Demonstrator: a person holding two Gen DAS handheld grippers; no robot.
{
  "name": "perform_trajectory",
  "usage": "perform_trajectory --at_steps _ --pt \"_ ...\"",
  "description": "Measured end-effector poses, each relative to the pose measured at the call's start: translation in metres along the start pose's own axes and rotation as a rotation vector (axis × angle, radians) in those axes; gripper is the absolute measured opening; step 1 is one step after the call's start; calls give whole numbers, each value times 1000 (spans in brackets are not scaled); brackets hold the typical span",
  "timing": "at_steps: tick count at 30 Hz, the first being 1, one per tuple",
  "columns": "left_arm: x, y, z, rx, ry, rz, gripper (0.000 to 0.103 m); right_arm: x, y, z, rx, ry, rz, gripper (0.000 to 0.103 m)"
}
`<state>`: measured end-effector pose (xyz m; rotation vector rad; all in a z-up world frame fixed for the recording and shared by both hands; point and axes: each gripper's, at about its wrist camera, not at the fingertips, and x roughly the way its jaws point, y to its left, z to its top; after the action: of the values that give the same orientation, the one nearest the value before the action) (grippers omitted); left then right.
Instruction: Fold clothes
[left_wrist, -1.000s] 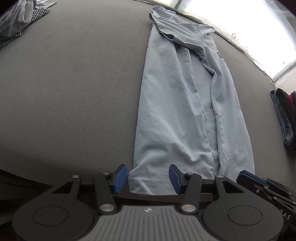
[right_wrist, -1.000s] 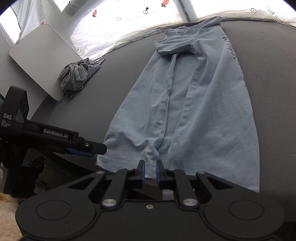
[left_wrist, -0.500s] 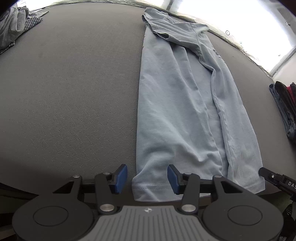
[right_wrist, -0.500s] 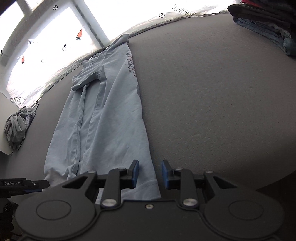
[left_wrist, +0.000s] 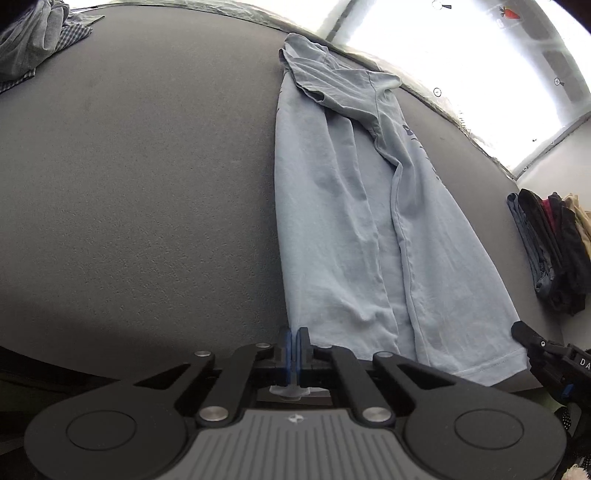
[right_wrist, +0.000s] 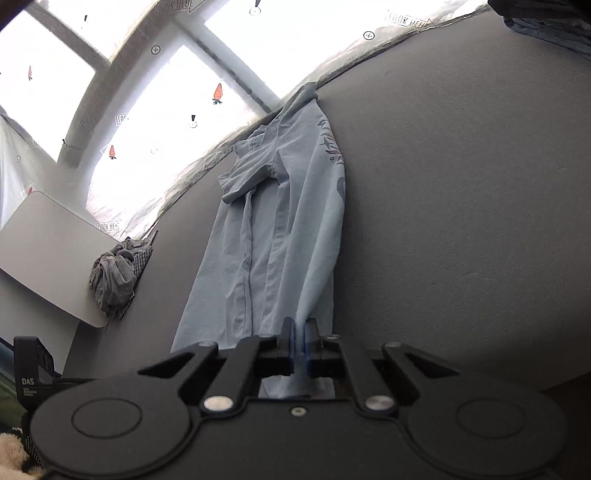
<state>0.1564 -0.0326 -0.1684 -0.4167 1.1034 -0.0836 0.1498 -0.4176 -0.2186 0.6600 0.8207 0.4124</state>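
Left gripper (left_wrist: 294, 338), right gripper (right_wrist: 300, 332) — each clamped on shirt (left_wrist: 354, 221) hem corner.

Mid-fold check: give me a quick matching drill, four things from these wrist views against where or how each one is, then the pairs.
Things:
1. light blue shirt
2. left gripper
3. crumpled grey clothes
4. stack of dark folded clothes

States or places:
A. bunched at the table's far left edge
B. lying lengthwise, sides folded in
C. piled at the table's right edge
D. shut on the shirt's near left hem corner

Pairs: 1-B, 2-D, 3-A, 4-C
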Motion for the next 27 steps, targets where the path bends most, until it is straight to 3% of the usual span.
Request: perform_trajectory --at_steps 1,5,6,8,10,11,14,22,27 --pt "2 2 0 0 12 16 2 -3 -2 1 3 2 -12 5" --pt "25 11 0 -55 102 77 6 21 -9 -5 -103 180 -260 6" --pt "26 11 2 -61 104 81 6 26 -9 -6 -103 198 -280 7" --pt "24 9 5 -63 99 75 12 26 -4 -4 -116 196 -277 13" --pt "26 8 8 -66 109 69 28 22 -1 1 -130 176 -284 30" --pt "29 8 9 -68 121 71 29 22 -2 4 -124 174 -284 38" --pt "38 7 7 -50 172 105 30 26 -11 9 -91 200 -280 38" --pt "43 16 -3 -64 191 76 31 31 -20 4 -52 228 -243 37" --pt "52 12 -8 -41 213 55 31 34 -22 -5 -35 274 -221 29"
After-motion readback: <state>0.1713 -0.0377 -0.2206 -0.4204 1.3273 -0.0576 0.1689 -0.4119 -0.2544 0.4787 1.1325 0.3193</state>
